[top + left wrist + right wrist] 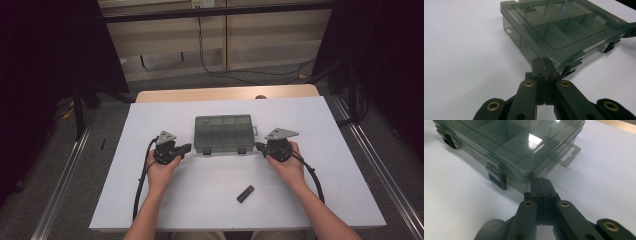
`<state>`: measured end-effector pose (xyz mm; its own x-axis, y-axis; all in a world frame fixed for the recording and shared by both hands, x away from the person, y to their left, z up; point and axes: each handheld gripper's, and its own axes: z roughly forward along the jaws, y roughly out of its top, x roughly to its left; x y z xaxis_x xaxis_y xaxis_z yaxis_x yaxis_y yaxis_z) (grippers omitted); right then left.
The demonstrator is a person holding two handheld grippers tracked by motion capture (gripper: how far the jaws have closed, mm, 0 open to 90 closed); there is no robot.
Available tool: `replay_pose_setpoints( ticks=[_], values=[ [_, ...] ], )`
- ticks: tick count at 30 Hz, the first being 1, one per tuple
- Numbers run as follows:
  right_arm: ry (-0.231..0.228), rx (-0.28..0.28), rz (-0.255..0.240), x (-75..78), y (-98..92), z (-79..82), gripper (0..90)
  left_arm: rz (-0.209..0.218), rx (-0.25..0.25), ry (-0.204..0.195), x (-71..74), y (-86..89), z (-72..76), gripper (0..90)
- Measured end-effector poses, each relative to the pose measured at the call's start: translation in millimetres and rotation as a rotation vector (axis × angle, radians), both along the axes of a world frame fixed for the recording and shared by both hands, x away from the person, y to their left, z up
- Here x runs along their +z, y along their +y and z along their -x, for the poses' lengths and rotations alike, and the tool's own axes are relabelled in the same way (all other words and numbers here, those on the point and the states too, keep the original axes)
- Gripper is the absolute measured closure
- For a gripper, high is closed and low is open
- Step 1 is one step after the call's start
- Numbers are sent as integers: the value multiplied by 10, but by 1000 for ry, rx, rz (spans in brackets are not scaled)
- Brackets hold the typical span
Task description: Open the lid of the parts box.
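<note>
Between the clenched left hand-held gripper (188,147) and right hand-held gripper (259,146) lies the compartment box (223,132).

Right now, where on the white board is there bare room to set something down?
Free: the strip behind the compartment box, and both outer sides beyond each gripper. The near middle has only the small black block. Crowded: the box's front corners, where left gripper and right gripper sit.

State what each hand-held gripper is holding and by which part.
Nothing is held. The left hand-held gripper and the right hand-held gripper are both shut with nothing between the jaws, each tip close to a near corner of the compartment box.
</note>
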<state>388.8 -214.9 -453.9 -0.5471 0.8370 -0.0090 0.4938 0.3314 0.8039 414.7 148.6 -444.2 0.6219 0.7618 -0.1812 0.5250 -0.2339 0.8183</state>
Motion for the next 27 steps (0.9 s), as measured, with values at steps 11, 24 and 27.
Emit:
replay_pose_setpoints(
  ticks=[11, 24, 27],
  values=[
    [3, 7, -4, -4, -5, 3, 900, -16, -13, 17, -41, -41, -7, 900],
    [2, 7, -8, -4, -5, 11, 900, -25, -17, 22, -48, -63, -3, 900],
    [1, 10, -6, -1, -3, 16, 900, -25, -16, 21, -51, -65, -5, 900]
  ],
)
